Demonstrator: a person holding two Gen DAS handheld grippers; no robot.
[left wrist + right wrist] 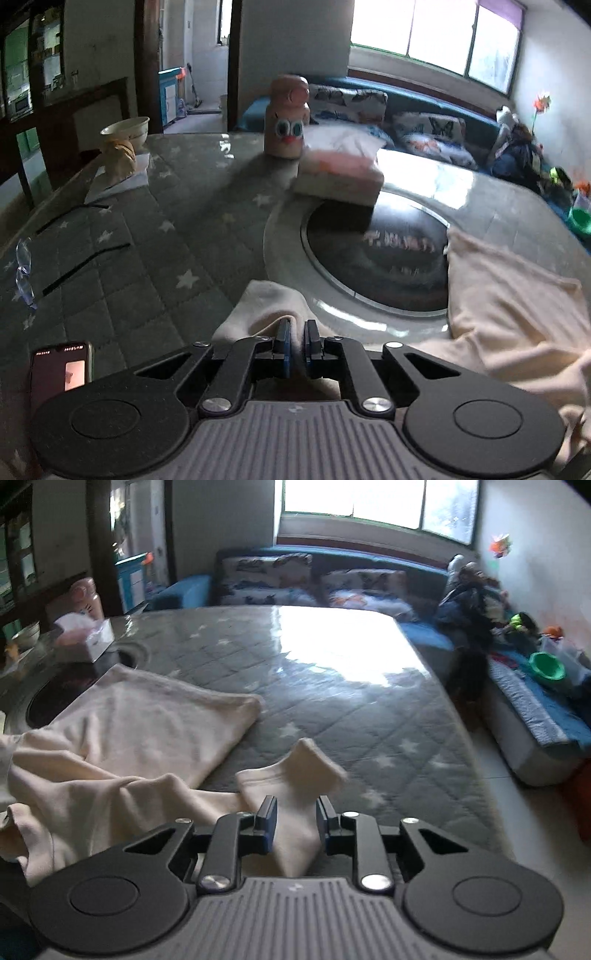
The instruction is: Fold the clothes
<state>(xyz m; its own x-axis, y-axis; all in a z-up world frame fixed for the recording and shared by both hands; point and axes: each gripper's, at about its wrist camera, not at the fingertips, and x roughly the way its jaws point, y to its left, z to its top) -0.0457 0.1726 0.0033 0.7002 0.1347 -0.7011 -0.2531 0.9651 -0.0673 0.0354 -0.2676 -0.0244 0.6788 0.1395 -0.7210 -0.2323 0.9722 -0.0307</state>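
A cream garment (509, 295) lies on the grey star-quilted table (147, 236). My left gripper (296, 325) is shut on a bunched corner of the garment at the near edge. In the right wrist view the same garment (147, 723) spreads to the left. Its narrow end (295, 786) runs between the fingers of my right gripper (295, 805). The right jaws stand apart with the cloth between them and do not pinch it.
A tissue box (340, 173) and a pink bottle with cartoon eyes (286, 118) stand behind a round glass inset (376, 258). A bowl (127, 129), glasses (24, 269) and a phone (62, 373) lie at the left. A sofa (535, 716) stands beyond the right table edge.
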